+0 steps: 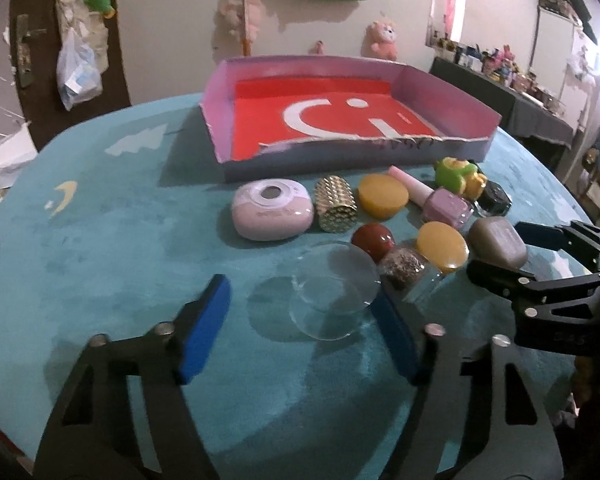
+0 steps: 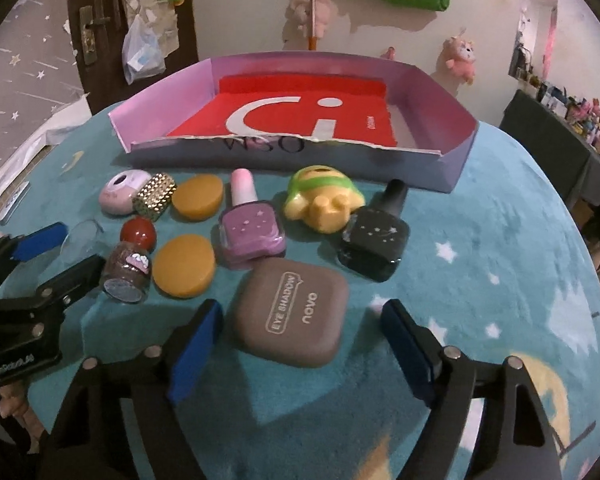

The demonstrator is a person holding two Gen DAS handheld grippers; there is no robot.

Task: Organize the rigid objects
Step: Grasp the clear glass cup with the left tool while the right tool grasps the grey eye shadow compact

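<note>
A: Start with the big one. The box (image 2: 452, 168) sits at the far side of the blue cloth (image 1: 100, 240). Anything in it?

B: Nothing but its red liner. All the small things still lie on the cloth in front of it. Its near wall is torn and low, so a piece dragged over the edge could catch there and bend it further.

A: And the grippers?

B: The right gripper (image 2: 300, 340) has its jaws spread either side of the brown compact (image 2: 292, 316), pads clear of it as far as I can see. Nothing is held. The risk: the compact is wide and smooth, so a shallow pinch on its rounded edges might squirt it out into the black bottle (image 2: 374, 240) or the purple bottle (image 2: 252, 236) just beyond.

A: The left?

B: The left gripper (image 1: 300, 328) is half open around the clear dish (image 1: 332, 288), pads not touching. That dish is hard to see and leans against the glitter jar (image 1: 404, 268). Closing there could knock the jar, and it's already on its side, so it may roll into the red ball (image 1: 374, 240) and the yellow disc (image 1: 442, 246).

A: Anything between the two grippers?

B: They work close together; the left one's tips show right beside the jar in the right view. A bump seems possible.
</note>
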